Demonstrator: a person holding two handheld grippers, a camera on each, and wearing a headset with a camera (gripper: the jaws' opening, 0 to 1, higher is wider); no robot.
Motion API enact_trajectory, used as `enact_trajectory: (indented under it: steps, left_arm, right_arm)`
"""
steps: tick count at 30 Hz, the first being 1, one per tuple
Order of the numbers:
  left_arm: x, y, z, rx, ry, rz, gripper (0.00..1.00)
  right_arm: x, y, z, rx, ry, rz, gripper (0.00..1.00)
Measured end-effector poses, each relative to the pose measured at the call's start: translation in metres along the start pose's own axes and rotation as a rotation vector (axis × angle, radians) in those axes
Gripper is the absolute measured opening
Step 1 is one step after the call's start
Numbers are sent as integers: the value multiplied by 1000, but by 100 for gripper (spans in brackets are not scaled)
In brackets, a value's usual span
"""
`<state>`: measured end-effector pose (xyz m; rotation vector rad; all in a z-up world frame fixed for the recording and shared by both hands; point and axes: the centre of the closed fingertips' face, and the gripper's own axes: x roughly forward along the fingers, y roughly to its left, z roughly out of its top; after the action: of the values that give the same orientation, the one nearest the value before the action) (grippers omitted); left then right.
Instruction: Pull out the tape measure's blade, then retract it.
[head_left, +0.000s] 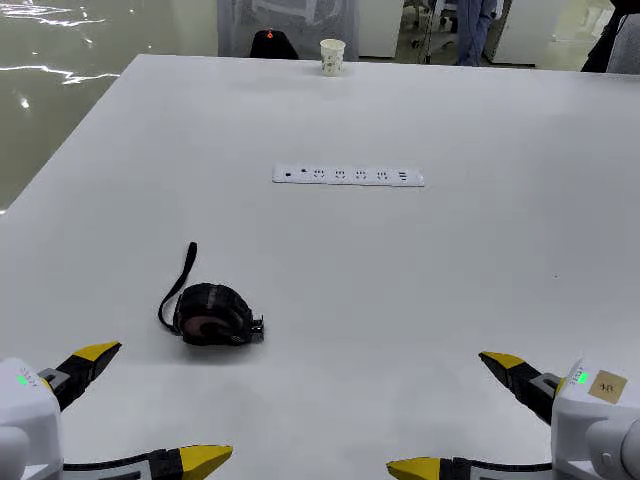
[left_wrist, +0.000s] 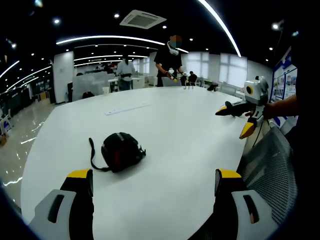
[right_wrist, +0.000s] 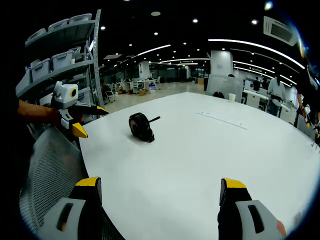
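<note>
Head view: paper cup (head_left: 332, 56) beyond tape measure (head_left: 212, 315); left gripper (head_left: 162, 401), right gripper (head_left: 441, 411) jaws gaping, empty.

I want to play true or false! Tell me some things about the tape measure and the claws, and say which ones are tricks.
1. The tape measure lies on the white table. True.
2. The left claw is holding the tape measure. False: it is open, holds nothing and is apart from the tape measure.
3. The blade is pulled far out across the table. False: it is wound in, and just the black strap sticks out.
4. A paper cup stands near the table's far edge. True.
5. The right claw is open. True.
</note>
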<state>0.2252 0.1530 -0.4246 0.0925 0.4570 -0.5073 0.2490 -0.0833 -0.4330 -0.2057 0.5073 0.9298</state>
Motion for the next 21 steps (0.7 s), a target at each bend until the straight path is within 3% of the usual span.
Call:
enact_trajectory:
  steps: [21]
  left_arm:
    - [5, 15, 5, 25, 9, -20, 99]
  right_arm:
    - [12, -4, 5, -38, 32, 38, 95]
